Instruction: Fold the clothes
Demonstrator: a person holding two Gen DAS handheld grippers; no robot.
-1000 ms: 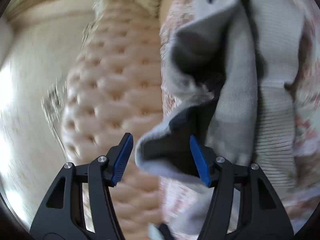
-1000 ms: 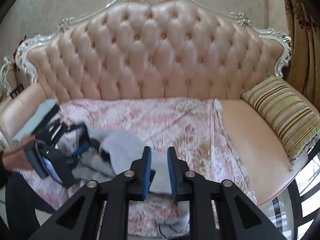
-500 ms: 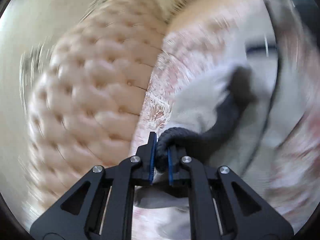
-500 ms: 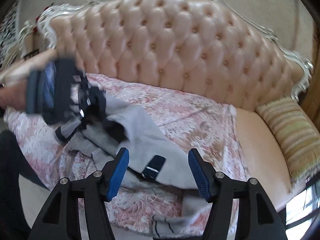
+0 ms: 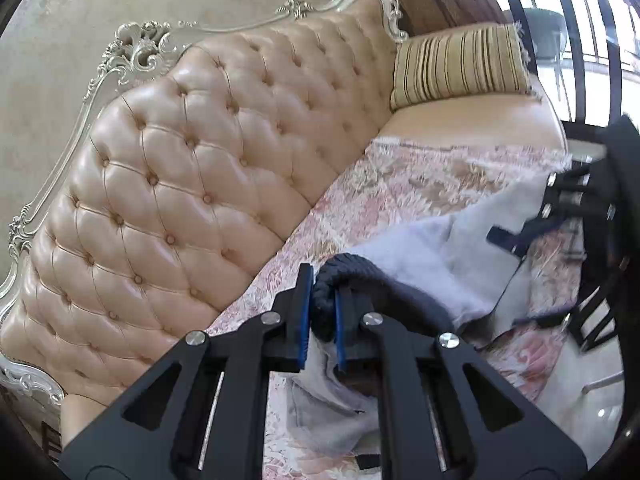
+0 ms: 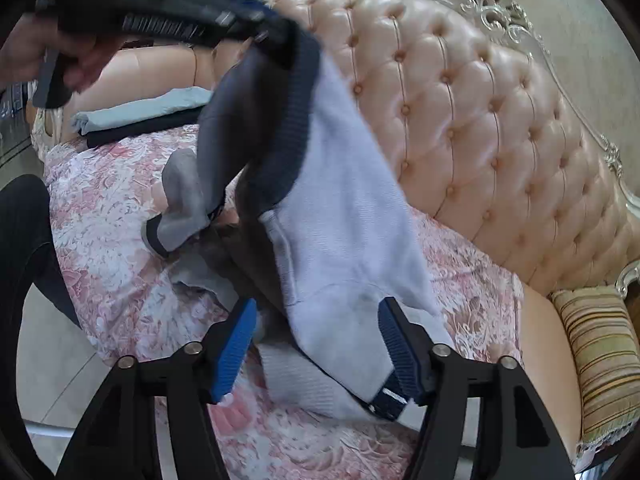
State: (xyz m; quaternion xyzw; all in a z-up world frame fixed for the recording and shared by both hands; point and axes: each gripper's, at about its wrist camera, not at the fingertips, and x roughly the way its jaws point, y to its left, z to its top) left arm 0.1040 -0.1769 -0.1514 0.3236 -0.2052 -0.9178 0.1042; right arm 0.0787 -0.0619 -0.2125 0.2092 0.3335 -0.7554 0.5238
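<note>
A light grey sweater with navy ribbed trim hangs lifted above the pink floral sofa cover. My left gripper is shut on its navy ribbed band; in the right wrist view the left gripper holds that band up at the top, a hand behind it. My right gripper is low, near the sweater's bottom edge. Its jaws are opening wide. Grey cloth lies between them, but the pads do not press on it. A small navy tab sits by the right finger.
The tufted pink sofa back runs behind. A striped cushion lies at the sofa's right end. Folded clothes are stacked at its left end. A person's dark trouser leg stands at the left, and window bars at the far right.
The left gripper went from open around the sweater to shut on the navy band and lifted it while rolling. The right gripper opened wide and dropped toward the sweater's lower edge.
</note>
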